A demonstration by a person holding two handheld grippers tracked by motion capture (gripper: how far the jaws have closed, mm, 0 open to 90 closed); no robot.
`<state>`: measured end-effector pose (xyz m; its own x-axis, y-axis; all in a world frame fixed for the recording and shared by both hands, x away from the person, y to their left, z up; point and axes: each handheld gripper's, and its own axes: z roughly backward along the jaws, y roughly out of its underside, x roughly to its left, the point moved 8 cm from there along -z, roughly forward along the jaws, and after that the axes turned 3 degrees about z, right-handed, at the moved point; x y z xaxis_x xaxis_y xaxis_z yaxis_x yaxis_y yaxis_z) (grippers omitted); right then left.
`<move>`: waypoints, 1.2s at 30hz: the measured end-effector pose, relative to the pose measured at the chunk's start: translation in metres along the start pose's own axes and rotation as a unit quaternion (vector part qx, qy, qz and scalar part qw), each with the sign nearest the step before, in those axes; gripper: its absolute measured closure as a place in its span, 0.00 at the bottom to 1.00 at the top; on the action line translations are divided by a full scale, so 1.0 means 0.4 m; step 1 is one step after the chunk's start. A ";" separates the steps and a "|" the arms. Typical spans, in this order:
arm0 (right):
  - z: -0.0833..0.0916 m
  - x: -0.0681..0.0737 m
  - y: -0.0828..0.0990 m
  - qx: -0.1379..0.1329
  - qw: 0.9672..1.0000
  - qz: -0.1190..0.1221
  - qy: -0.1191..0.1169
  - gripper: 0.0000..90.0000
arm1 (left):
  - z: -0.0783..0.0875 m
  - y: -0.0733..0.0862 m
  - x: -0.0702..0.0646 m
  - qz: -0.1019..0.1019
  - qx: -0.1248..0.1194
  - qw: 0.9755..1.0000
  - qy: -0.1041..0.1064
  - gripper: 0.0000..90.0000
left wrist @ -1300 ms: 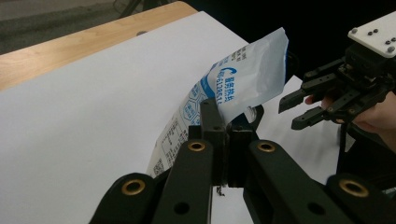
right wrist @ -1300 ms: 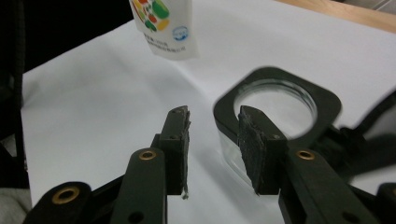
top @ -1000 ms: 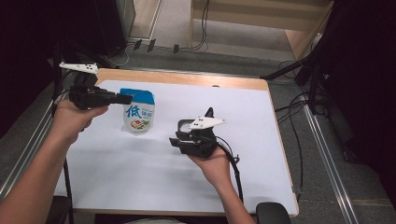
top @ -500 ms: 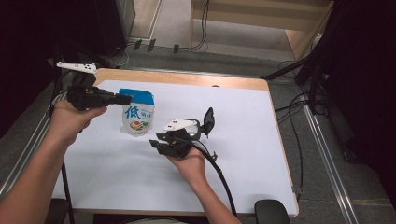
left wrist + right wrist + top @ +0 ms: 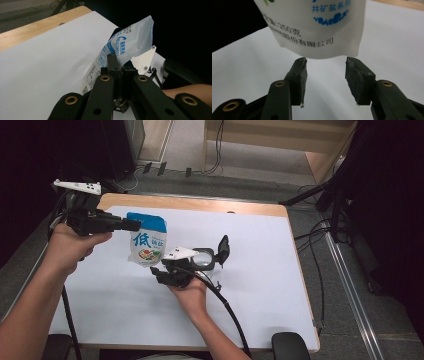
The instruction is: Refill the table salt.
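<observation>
Left gripper [image 5: 131,225] at far left, jaws clamped tight; right gripper [image 5: 156,272] near centre, jaws just been opening, parted.

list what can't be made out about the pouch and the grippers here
- Pouch top: cut off by the upper edge of the right gripper view.
- Left gripper pads: the pouch edge hides them in the left gripper view.
- Right gripper gap: too small in the high view.
- Black object: partly behind the right hand; what it is cannot be told.
</observation>
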<state>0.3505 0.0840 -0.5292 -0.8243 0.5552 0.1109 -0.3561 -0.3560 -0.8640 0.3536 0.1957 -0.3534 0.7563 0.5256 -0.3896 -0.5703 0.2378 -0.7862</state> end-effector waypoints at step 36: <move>-0.012 0.055 0.007 -0.007 0.997 0.060 -0.041 0.70 | -0.069 -0.007 0.017 0.015 0.015 1.000 -0.015 0.99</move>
<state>0.3334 0.0987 -0.5317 -0.8944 0.4450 0.0452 -0.2460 -0.4049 -0.8806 0.3692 0.1760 -0.3670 0.7290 0.5574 -0.3974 -0.6020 0.2455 -0.7598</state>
